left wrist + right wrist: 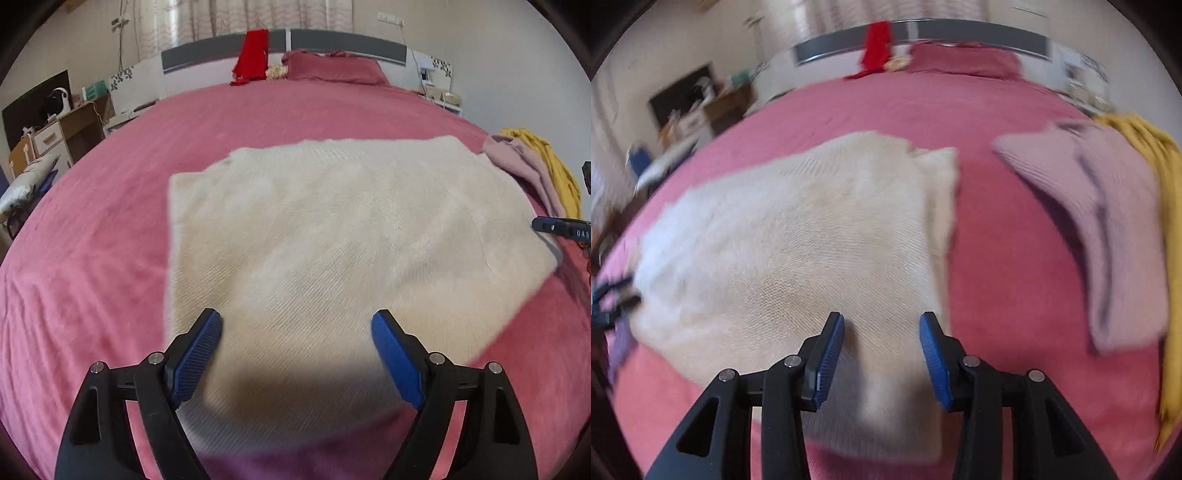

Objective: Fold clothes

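Left wrist view: cream knit sweater (332, 229) lay flat on the pink bed (92, 295), directly ahead of both grippers; left gripper (297, 325) jaws wide, right gripper (882, 328) half open, both empty.

Pink bedspread (110, 229), grey headboard (332, 40), wooden desk (79, 127).

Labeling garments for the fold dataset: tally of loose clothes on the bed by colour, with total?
Cream: 1, the cream sweater spread flat mid-bed
Pale pink: 1, the pink garment at the right side of the bed
Yellow: 1, the yellow garment beside the pink one
Red: 1, the red garment hanging at the headboard
Total: 4
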The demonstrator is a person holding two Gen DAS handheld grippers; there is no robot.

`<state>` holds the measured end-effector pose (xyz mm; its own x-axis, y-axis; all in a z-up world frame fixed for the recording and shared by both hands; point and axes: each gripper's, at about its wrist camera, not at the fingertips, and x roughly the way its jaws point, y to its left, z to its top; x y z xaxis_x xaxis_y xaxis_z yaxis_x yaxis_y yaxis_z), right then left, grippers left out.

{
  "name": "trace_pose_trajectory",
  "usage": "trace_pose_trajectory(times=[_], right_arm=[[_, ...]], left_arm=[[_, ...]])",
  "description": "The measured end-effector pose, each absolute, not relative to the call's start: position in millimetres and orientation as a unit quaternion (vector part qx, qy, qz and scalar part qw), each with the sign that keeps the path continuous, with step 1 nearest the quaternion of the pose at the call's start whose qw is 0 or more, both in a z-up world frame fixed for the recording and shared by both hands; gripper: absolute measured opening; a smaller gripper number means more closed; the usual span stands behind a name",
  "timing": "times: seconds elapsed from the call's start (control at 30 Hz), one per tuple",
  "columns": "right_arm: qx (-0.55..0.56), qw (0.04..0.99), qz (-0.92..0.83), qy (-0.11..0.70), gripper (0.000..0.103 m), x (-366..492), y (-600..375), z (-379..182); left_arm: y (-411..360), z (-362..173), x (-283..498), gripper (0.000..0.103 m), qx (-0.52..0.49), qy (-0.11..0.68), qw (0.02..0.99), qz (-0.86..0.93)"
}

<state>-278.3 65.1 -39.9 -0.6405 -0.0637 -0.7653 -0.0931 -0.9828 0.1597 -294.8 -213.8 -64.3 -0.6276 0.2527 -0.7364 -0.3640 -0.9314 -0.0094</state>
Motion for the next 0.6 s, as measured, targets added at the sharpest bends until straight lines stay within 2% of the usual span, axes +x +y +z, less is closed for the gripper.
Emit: trace_pose_trajectory(times=[0.1,0.2,0.3,0.37,0.5,0.6], right_arm=[[-0.374,0.022,0.920,0.119,0.043,-253,69,-19],[-0.383,-0.007,0.916,0.118,0.043,-254,54,-22],[-0.447,0.005,0.894,0.033,0.042,-257,31,-55],[-0.440,0.000,0.898,0.011,0.042,-244,36,-70],[-0.469,0.009,0.881,0.053,0.042,-244,49,-60],[-0.415,0.020,0.907,0.062,0.044,-248,41,-23]], left_arm=[[-244,-58,-287,0.086,-0.394,0.028,0.143,0.908],[-251,-73,-289,0.086,-0.433,0.013,0.130,0.892],[-250,-83,-288,0.086,-0.443,0.027,0.134,0.886],[-255,-83,-291,0.086,-0.451,0.018,0.134,0.882],[-264,-77,-296,0.086,-0.471,0.004,0.127,0.873],[-254,-50,-296,0.086,-0.416,0.022,0.101,0.904]])
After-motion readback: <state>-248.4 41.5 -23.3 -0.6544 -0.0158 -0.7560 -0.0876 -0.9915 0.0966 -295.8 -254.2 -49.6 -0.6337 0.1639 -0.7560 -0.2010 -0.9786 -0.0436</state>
